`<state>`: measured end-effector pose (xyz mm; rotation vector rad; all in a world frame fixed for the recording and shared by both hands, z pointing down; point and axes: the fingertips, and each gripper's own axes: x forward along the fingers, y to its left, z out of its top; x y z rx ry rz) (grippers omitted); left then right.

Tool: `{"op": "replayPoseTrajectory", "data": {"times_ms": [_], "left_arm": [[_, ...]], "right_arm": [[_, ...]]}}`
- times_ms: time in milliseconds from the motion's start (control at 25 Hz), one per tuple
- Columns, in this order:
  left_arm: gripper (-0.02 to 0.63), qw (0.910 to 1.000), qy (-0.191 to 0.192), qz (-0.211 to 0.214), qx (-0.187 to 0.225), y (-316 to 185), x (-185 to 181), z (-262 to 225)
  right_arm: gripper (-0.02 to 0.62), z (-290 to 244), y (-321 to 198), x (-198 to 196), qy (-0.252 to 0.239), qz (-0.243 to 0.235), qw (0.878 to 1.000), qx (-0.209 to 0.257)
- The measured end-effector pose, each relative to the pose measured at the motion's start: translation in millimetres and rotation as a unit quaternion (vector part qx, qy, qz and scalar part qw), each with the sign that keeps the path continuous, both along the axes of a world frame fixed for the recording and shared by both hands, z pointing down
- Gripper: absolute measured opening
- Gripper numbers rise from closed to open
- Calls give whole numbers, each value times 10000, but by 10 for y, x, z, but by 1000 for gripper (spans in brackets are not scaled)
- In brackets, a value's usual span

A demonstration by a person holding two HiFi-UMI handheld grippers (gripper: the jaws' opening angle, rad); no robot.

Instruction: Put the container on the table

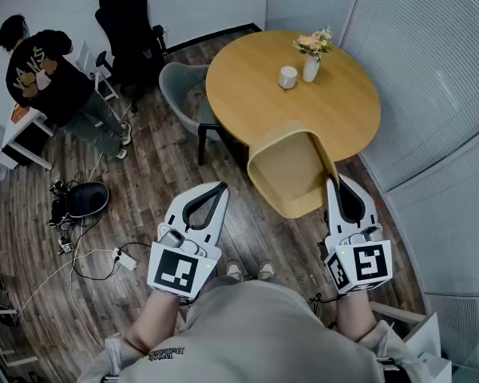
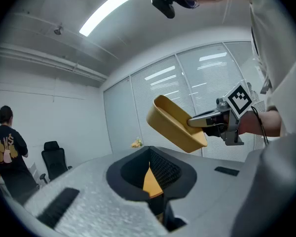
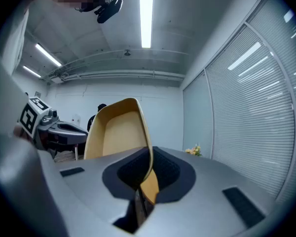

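The right gripper (image 1: 333,183), at lower right of the head view, pinches the near wall of the yellow plastic container (image 1: 291,174). The container hangs in mid-frame with its open side up, overlapping the near edge of the round wooden counter (image 1: 255,102) (whether it touches the top cannot be told). The left gripper (image 1: 221,187), at lower centre-left, has its jaws closed tip to tip on nothing. Toward the top right of the counter, a small white cup (image 1: 288,76) stands beside a vase of flowers (image 1: 311,64). A person (image 1: 44,74) stands at upper left.
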<state>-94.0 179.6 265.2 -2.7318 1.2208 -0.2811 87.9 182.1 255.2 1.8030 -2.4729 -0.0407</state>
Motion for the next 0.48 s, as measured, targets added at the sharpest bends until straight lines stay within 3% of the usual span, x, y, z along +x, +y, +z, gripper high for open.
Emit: {"op": "replayPoseTrajectory", "data": {"times_ms": [480], "left_arm": [[21,10000,-19,46,-9,-69,118,24]], "right_arm": [[38,6,-61,78,-153,-13,9999,1]]}}
